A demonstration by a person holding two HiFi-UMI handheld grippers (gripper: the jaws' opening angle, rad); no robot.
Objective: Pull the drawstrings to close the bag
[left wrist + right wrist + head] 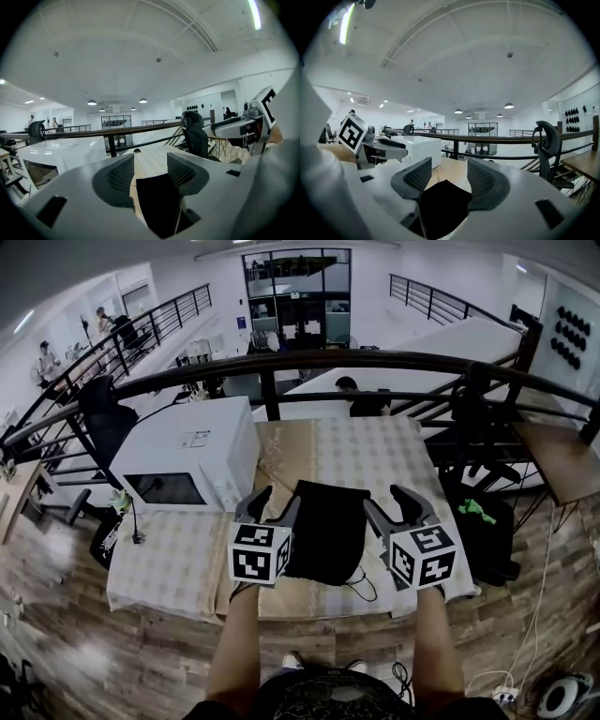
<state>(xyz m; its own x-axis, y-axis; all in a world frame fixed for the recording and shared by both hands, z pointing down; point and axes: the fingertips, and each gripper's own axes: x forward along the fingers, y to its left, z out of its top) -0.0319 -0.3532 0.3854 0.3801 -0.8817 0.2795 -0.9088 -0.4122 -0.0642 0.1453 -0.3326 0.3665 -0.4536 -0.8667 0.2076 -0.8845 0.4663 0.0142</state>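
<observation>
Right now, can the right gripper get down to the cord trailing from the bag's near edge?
Probably yes. The right gripper hovers open and empty beside the black bag, and the cord lies bare on the cloth near it, with nothing over it.

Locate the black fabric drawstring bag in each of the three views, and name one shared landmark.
Head view: black fabric drawstring bag at centre frame.
Left gripper view: bag at bottom centre, seen between the open jaws.
Right gripper view: bag at bottom centre, seen between the open jaws.
Shared landmark: dark metal railing beyond the bag.
</observation>
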